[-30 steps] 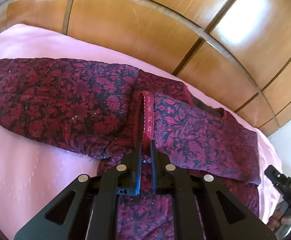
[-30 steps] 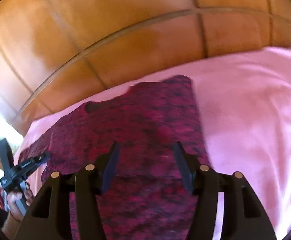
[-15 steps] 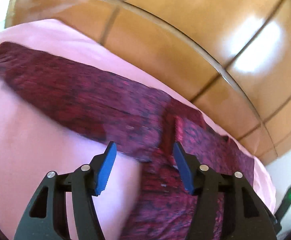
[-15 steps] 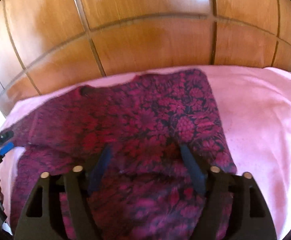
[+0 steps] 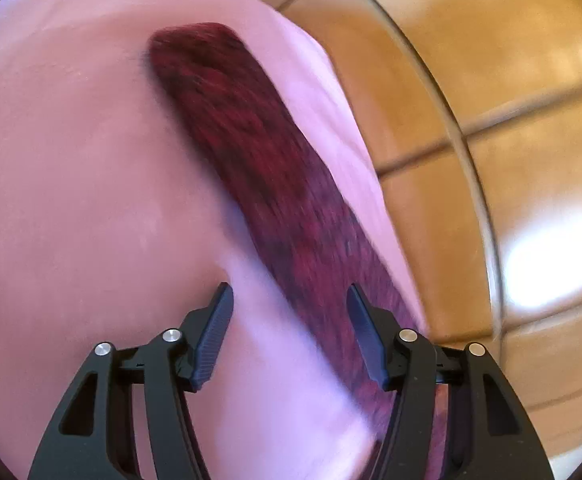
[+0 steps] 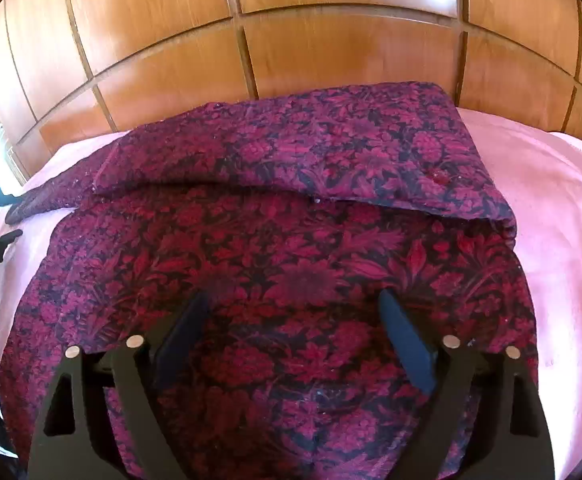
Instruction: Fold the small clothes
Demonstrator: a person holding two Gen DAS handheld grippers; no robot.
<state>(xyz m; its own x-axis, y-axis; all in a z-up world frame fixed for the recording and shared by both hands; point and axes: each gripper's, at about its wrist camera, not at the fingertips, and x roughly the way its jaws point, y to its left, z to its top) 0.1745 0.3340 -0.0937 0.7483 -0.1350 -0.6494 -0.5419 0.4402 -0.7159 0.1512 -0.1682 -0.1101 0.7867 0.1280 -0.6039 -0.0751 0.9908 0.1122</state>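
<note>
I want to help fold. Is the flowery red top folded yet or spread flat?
Partly folded: the garment has one flap laid over its far part; a sleeve lies stretched out.

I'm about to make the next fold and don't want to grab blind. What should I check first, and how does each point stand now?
1. Left gripper open and empty: ok, jaws spread, nothing between them.
2. Right gripper open and empty: ok, it hovers over the floral garment.
3. Far flap folded over the body: ok, its edge lies across the cloth.
4. Long sleeve laid out on the pink sheet: ok, but the left view is blurred.
5. Sleeve free of wrinkles: cannot tell, blur hides the surface.
6. Near hem of the garment: cannot tell, the right gripper covers it.
</note>
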